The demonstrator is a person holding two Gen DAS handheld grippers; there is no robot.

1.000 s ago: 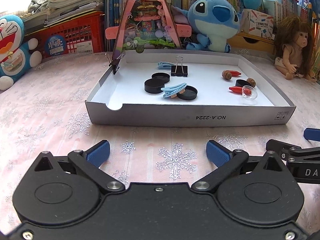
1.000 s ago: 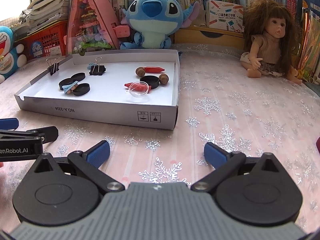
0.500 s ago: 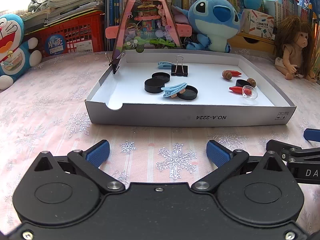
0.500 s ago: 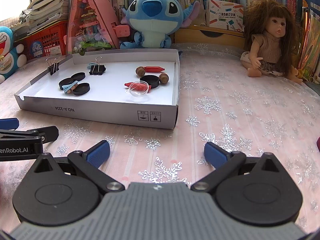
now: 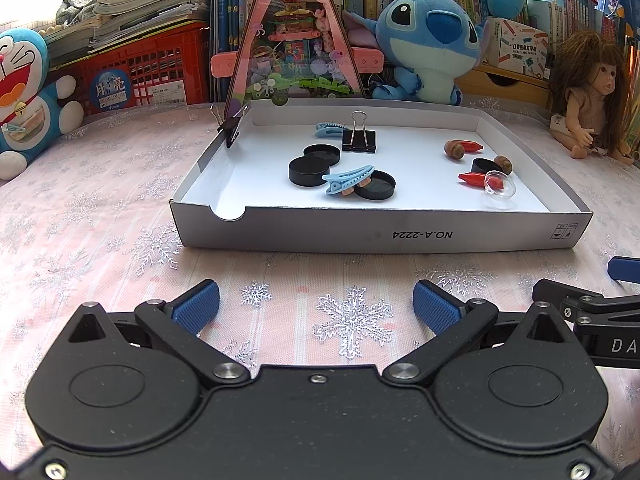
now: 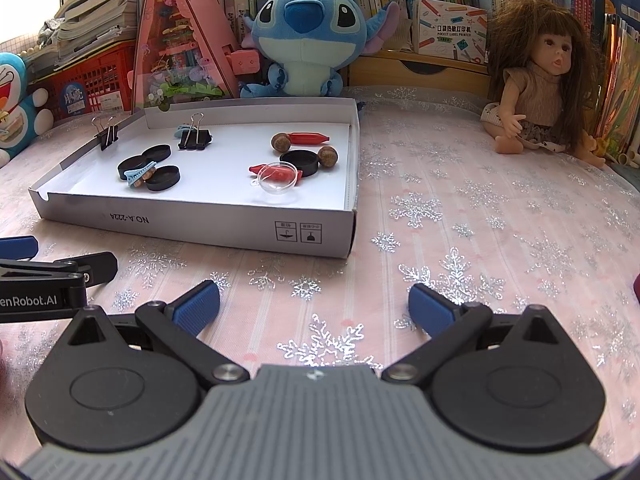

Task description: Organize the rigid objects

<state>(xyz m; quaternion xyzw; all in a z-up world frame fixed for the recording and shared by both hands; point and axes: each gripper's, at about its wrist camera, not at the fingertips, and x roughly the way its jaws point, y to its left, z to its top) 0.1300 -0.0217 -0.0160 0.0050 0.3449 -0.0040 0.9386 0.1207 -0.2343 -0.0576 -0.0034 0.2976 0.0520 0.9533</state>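
Left gripper [image 5: 316, 306]: low over the worktop [image 5: 100, 216], near side of the box [image 5: 376, 234], level, jaws wide, nothing held.
Right gripper [image 6: 314, 306]: just right of the left one, same height, jaws wide, nothing held.
Box: far of both grippers, flat on the worktop.
Black caps [image 5: 307, 171]: four, in the box.
Blue hair clips [image 5: 347, 179]: two.
Binder clips [image 5: 359, 139]: two; one in the box, one clamped on its left wall.
Red pieces [image 5: 476, 179]: two.
Acorns [image 5: 454, 149]: two.
Clear dome [image 5: 499, 185]: one, near right.

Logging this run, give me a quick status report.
Left gripper and right gripper open, empty, short of the tray. Caps, clips, red pieces loose inside. Nothing in the way.
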